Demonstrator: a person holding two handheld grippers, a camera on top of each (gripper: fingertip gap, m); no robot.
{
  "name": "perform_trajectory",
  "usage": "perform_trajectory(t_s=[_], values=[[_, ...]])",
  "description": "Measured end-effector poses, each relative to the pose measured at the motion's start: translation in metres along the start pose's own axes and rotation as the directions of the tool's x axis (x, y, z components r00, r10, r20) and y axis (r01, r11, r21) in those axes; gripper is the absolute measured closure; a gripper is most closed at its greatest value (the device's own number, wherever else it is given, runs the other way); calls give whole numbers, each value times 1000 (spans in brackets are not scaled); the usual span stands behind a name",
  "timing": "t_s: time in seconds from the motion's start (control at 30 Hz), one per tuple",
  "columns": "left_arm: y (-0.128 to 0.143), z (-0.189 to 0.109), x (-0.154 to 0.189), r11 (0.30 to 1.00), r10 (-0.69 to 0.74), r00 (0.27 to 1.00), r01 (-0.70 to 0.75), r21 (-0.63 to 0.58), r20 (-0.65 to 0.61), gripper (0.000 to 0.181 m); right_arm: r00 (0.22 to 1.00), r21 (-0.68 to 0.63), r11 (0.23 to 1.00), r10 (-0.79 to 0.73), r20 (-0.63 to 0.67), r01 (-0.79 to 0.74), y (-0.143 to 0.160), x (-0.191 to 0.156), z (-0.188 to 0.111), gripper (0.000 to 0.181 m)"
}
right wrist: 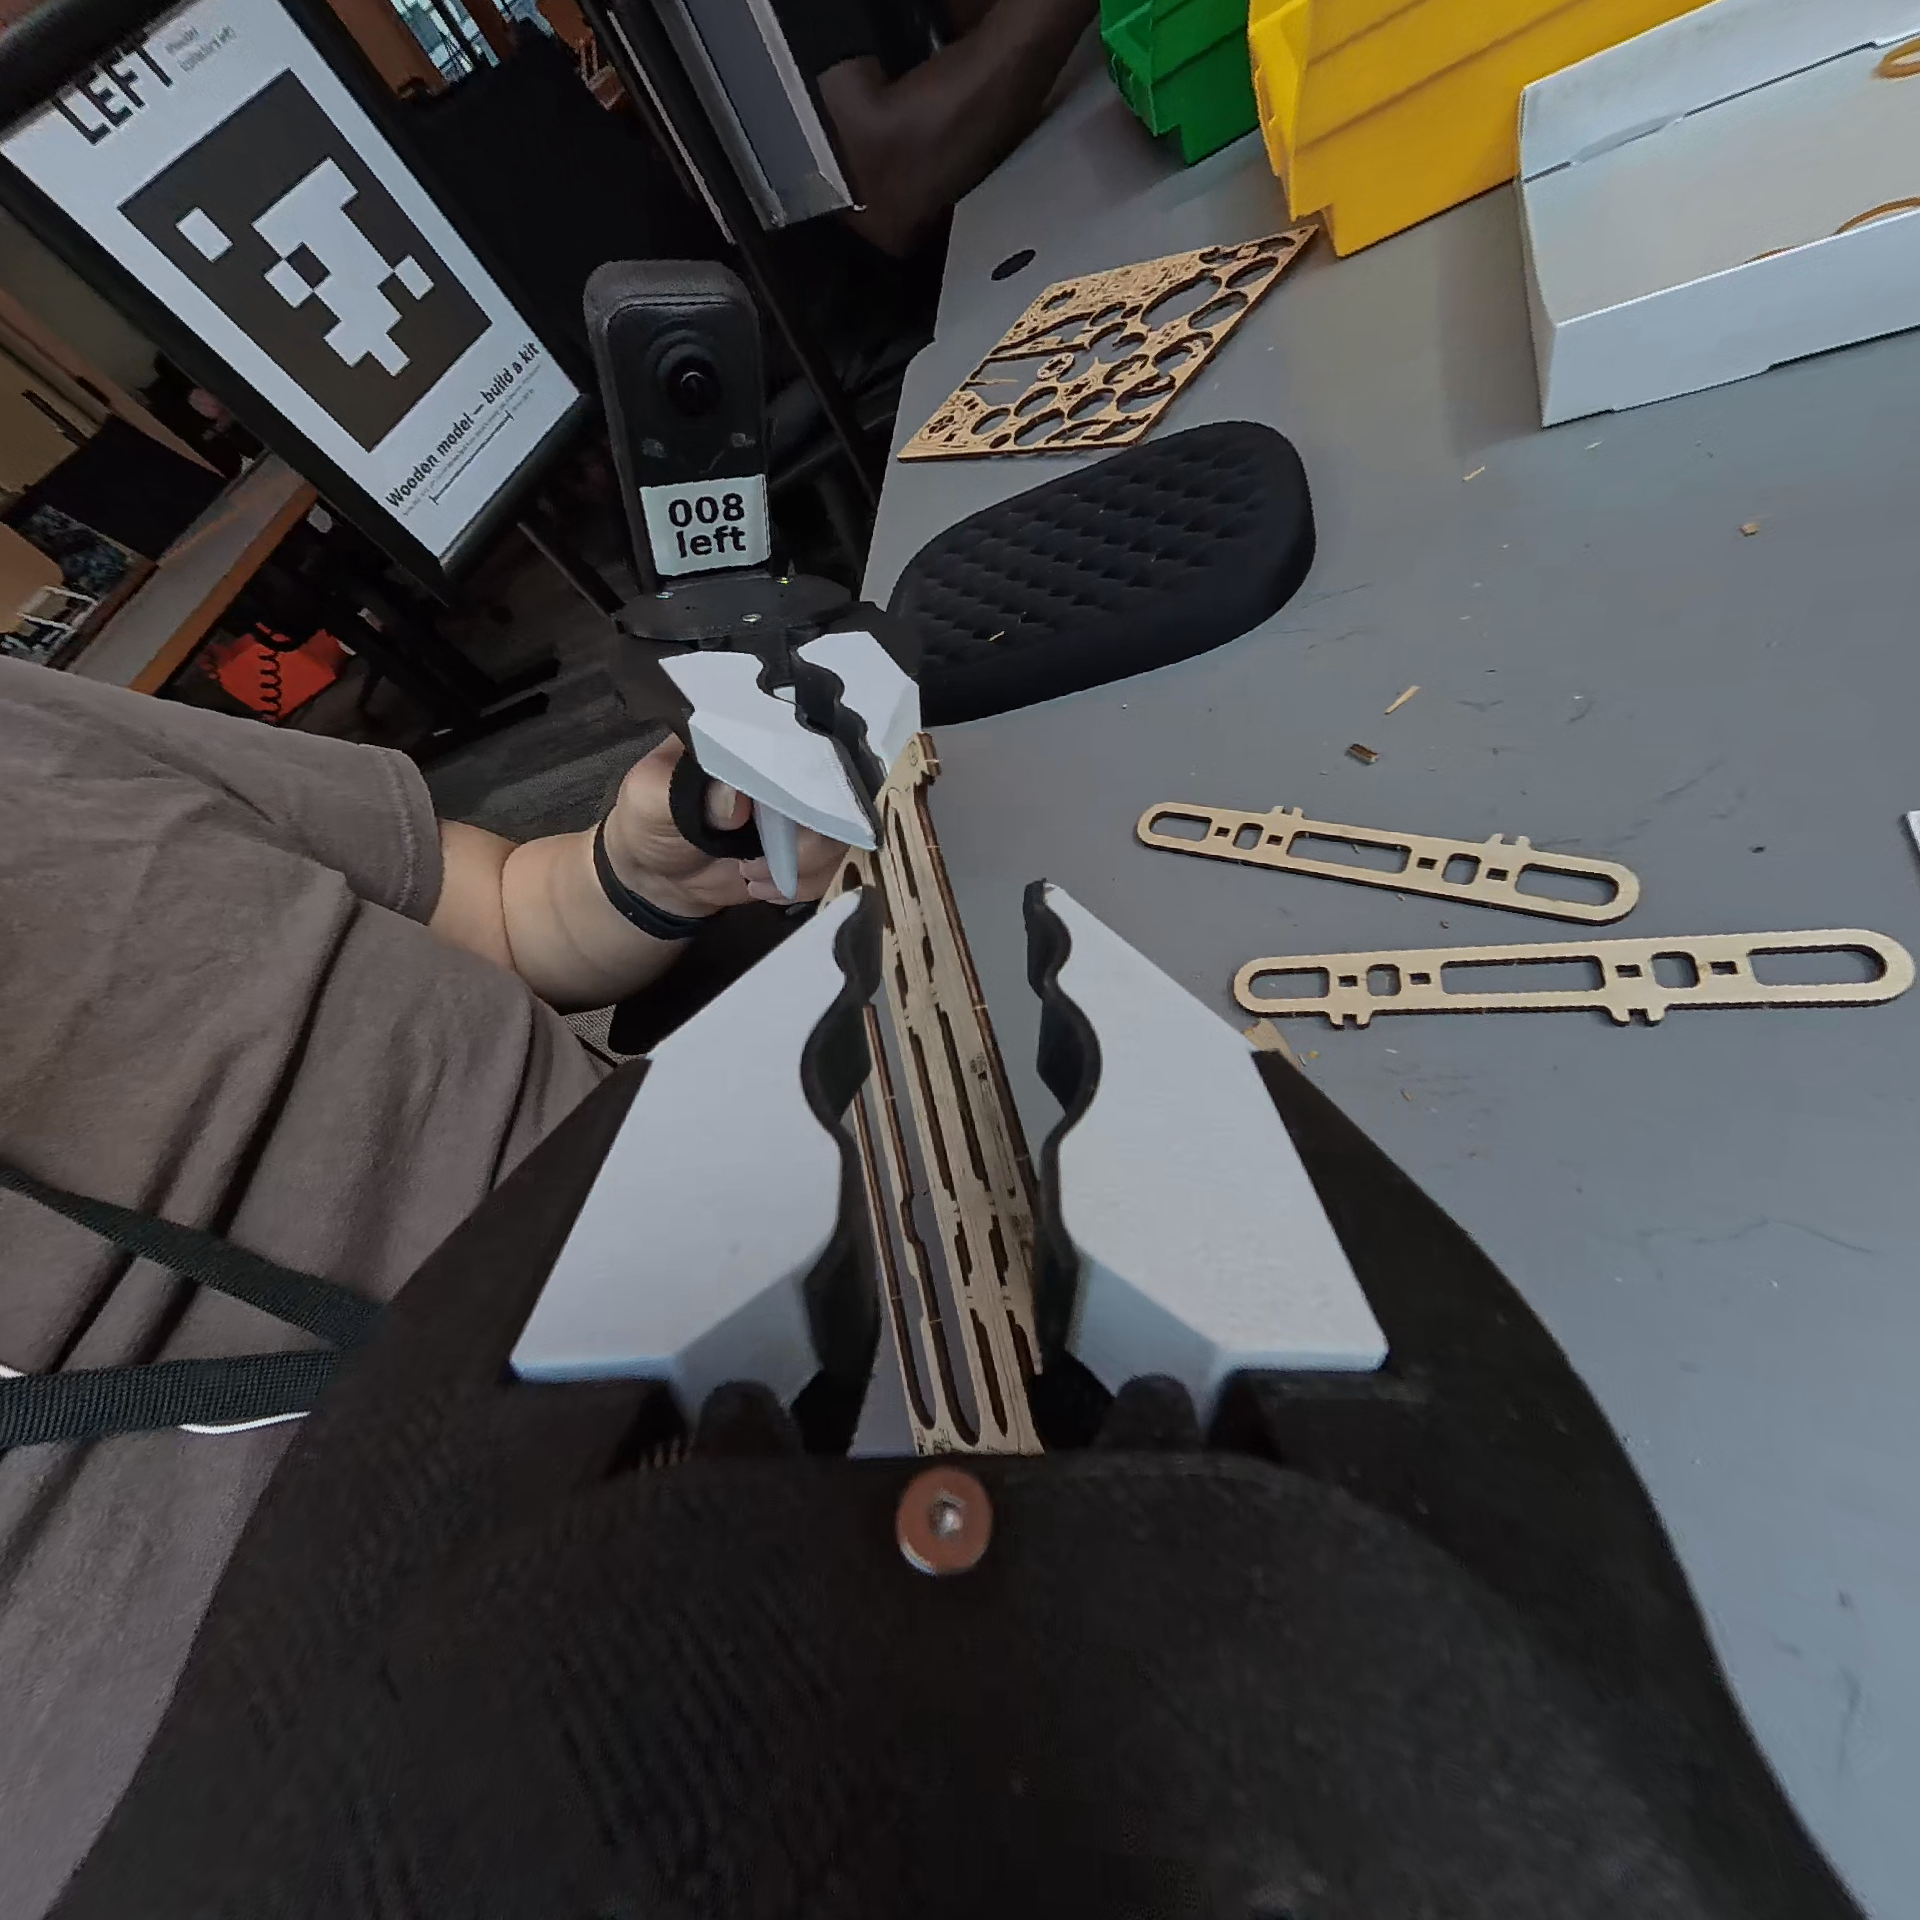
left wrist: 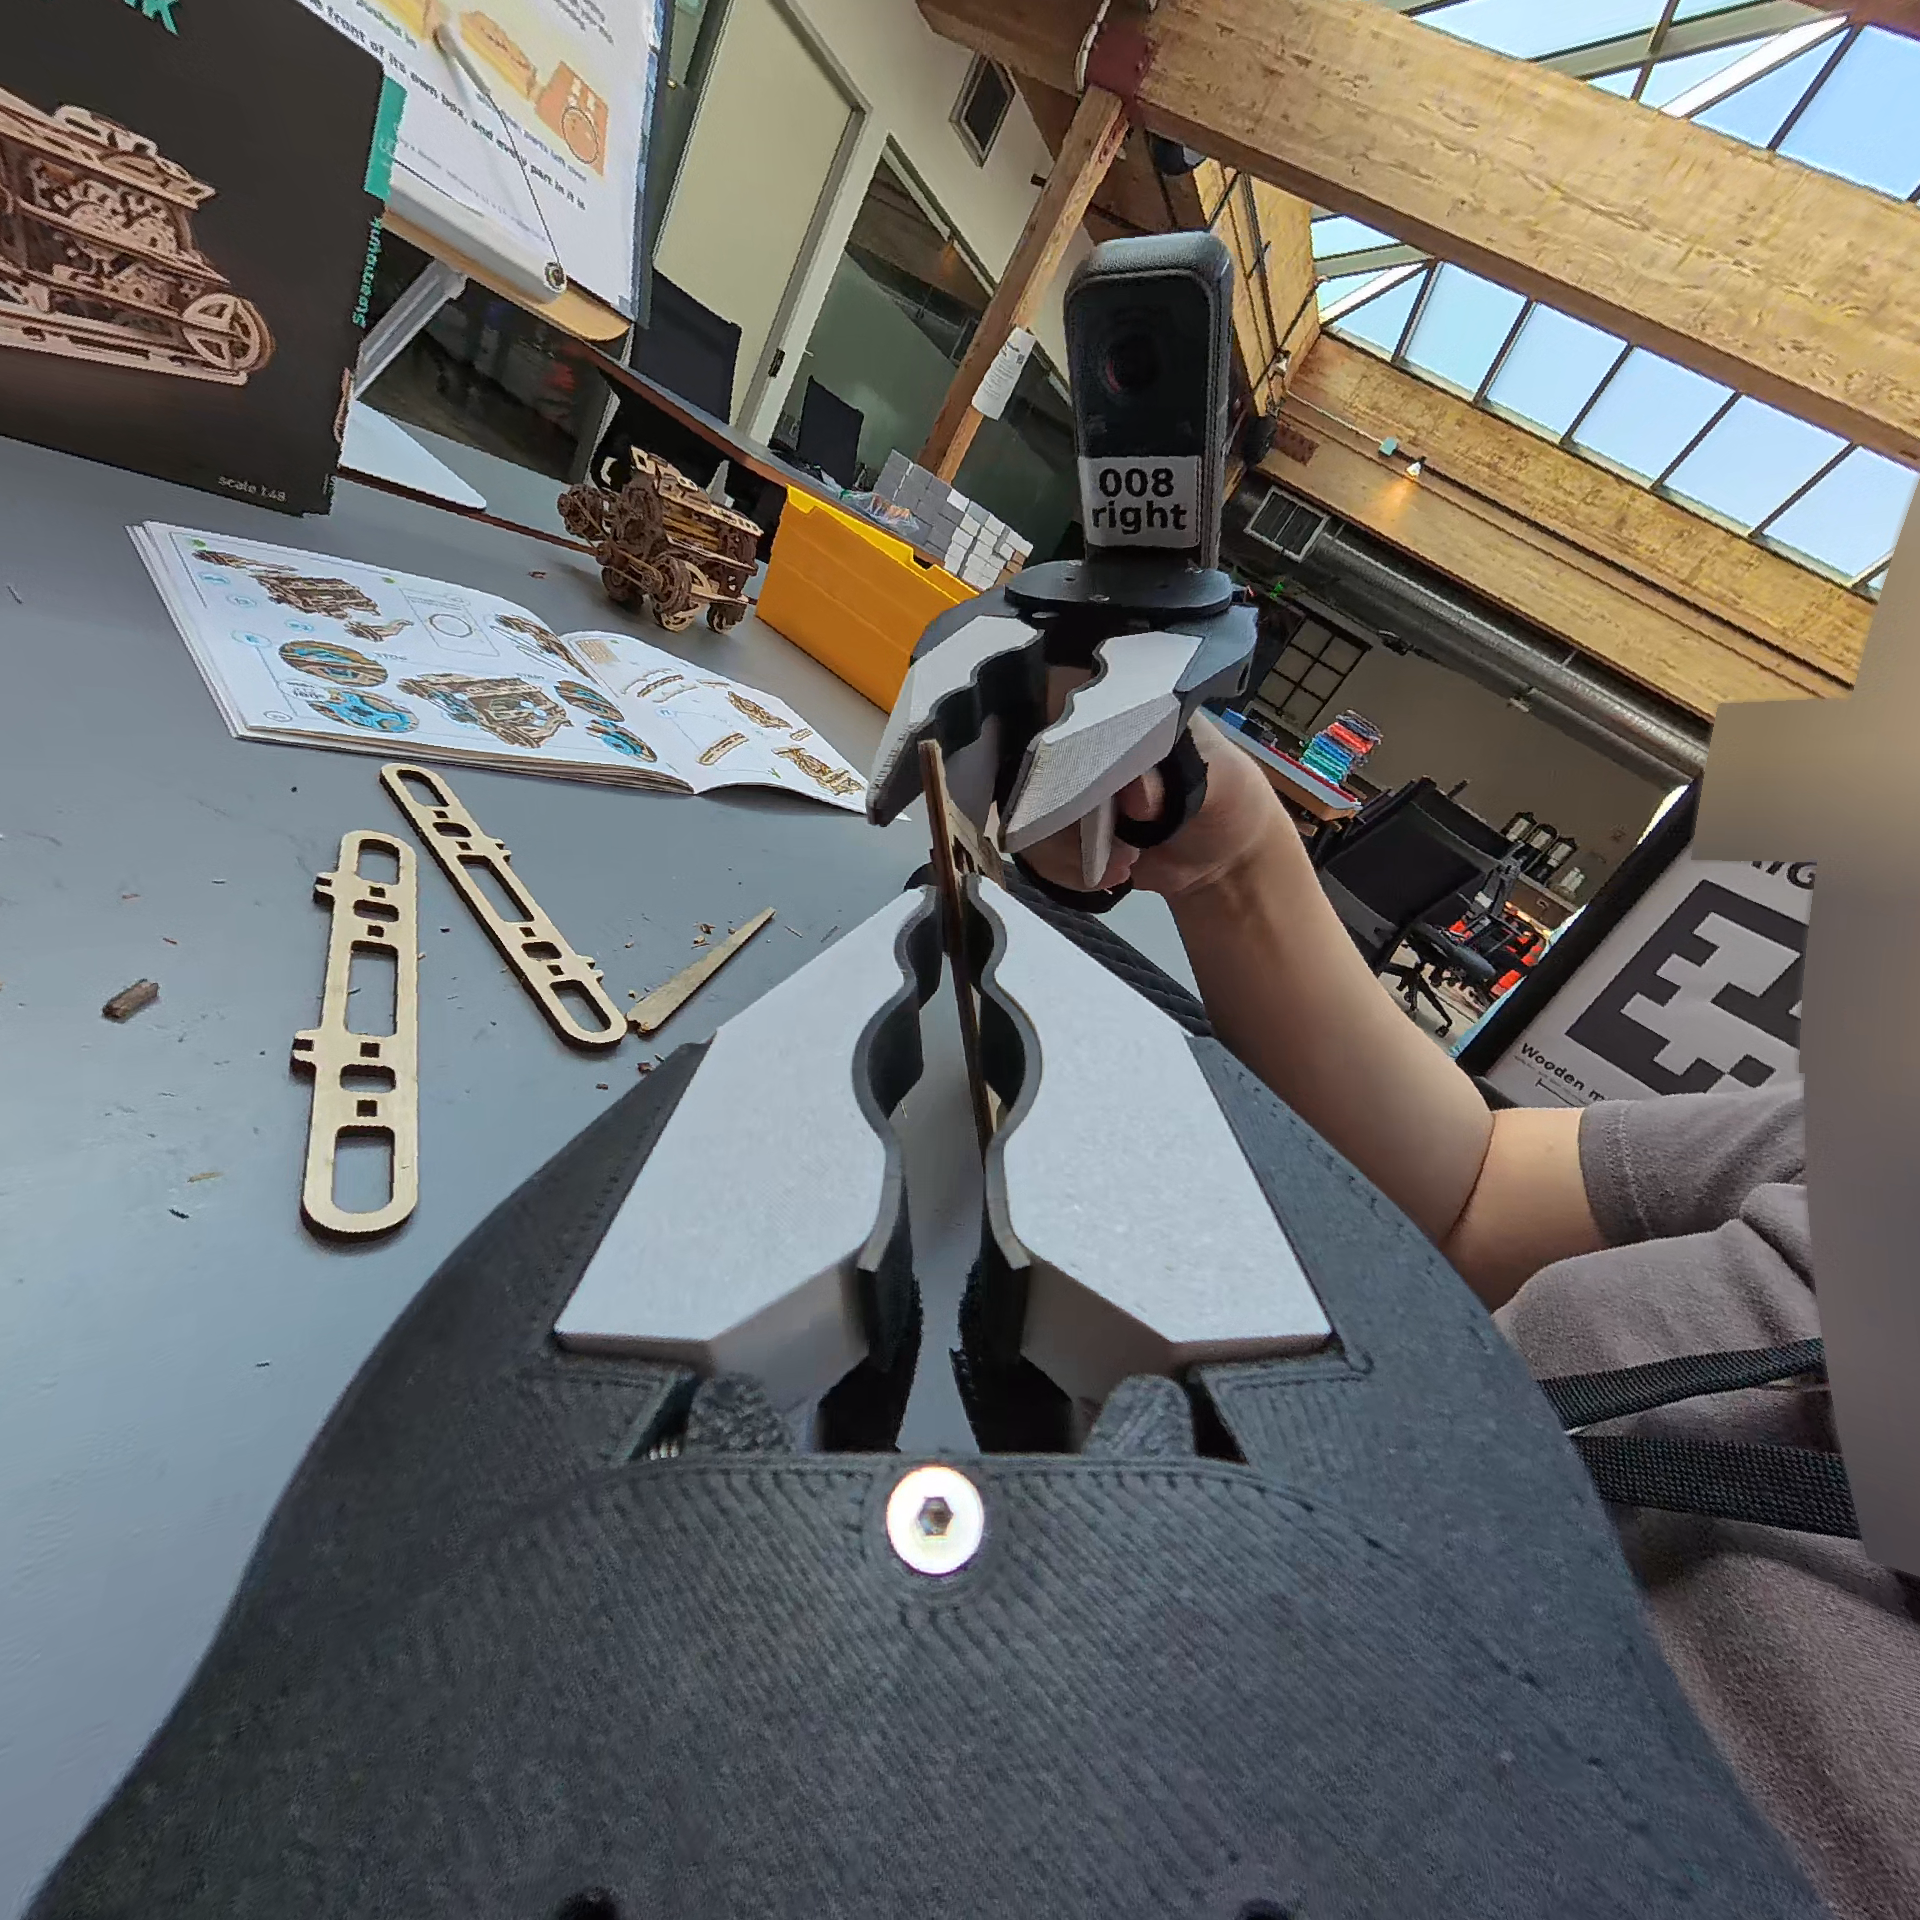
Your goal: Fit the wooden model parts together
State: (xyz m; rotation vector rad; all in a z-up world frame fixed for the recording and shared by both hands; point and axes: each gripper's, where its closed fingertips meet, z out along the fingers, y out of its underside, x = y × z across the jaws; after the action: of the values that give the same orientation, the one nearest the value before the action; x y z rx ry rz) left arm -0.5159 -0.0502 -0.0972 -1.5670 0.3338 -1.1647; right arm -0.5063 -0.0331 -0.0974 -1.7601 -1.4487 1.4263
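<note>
A long slotted wooden part (right wrist: 956, 1143) is held in the air between both grippers, with a thinner strip along its left side. My left gripper (left wrist: 961, 904) is shut on one end of it; the part shows edge-on there (left wrist: 961, 987). In the right wrist view the left gripper (right wrist: 883, 790) clamps the far end. My right gripper (right wrist: 948, 899) has its jaws partly apart with the part lying deep between them, its edges against both pads. The right gripper also shows in the left wrist view (left wrist: 945, 826). Two loose slotted bars (left wrist: 364, 1039) (left wrist: 499, 904) lie on the grey table (left wrist: 156, 1299).
An open instruction booklet (left wrist: 468, 665), a finished wooden model (left wrist: 665, 551), the kit box (left wrist: 156, 239) and a yellow bin (left wrist: 852, 603) stand farther back. A black wrist rest (right wrist: 1101, 561), a punched-out wooden sheet (right wrist: 1101, 353) and a white box (right wrist: 1714, 239) lie on the table. A wooden sliver (left wrist: 701, 971) lies beside the bars. The tips of both grippers are at nearly the same place.
</note>
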Motion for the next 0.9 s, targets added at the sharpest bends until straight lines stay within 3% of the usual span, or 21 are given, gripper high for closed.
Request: perform_trajectory(t_s=[0.17, 0.2, 0.9], values=[[0, 0, 1, 1000, 17, 1000, -17, -2, 2, 181, 1000, -70, 997, -22, -6, 22, 11, 3, 8, 156], [0, 0, 2, 1000, 20, 1000, -20, -1, -2, 181, 1000, -65, 998, -21, 21, 22, 10, -1, 8, 164], [3, -2, -4, 1000, 9, 999, -8, -30, 32, 181, 999, -93, 995, -24, 26, 26, 16, -1, 12, 176]])
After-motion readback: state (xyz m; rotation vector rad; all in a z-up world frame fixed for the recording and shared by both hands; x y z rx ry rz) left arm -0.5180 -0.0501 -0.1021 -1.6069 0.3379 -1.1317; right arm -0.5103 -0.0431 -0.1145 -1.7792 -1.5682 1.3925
